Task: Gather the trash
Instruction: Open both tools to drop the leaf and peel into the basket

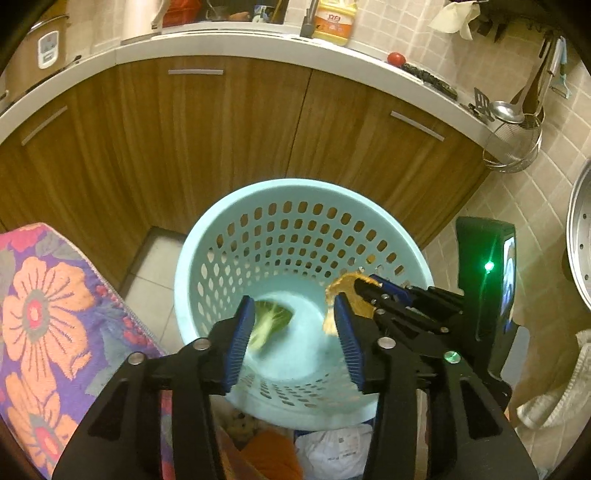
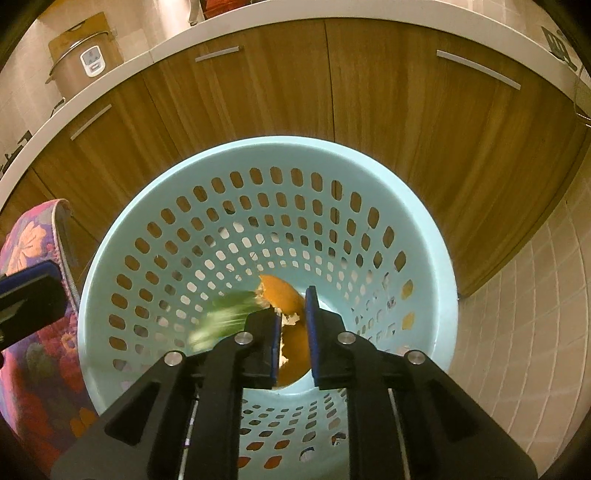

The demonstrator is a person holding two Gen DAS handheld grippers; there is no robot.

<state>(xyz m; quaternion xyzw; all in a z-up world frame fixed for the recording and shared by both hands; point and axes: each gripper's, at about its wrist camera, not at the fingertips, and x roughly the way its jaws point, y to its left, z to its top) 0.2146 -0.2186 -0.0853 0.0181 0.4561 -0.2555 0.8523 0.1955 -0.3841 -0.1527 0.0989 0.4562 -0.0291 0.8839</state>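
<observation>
A light blue perforated basket (image 1: 207,251) stands on the floor before the wooden cabinets; it also fills the right wrist view (image 2: 110,240). My left gripper (image 1: 295,332) is open above the basket. A green leafy scrap (image 1: 271,321), blurred, is below it inside the basket, and shows in the right wrist view (image 2: 221,317). My right gripper (image 2: 291,325) is shut on an orange peel (image 2: 280,295) over the basket's opening. The right gripper (image 1: 364,291) and the peel (image 1: 347,286) also show in the left wrist view. The left gripper's finger (image 2: 33,295) shows at the left edge.
A flowered cushion (image 1: 48,314) lies left of the basket. Wooden cabinets (image 1: 221,140) and a white counter (image 1: 258,48) curve behind, with a tomato (image 1: 396,58), a detergent bottle (image 1: 334,20) and a rice cooker (image 2: 85,62). Bags and clutter (image 1: 332,450) sit below the basket. Tiled wall lies to the right.
</observation>
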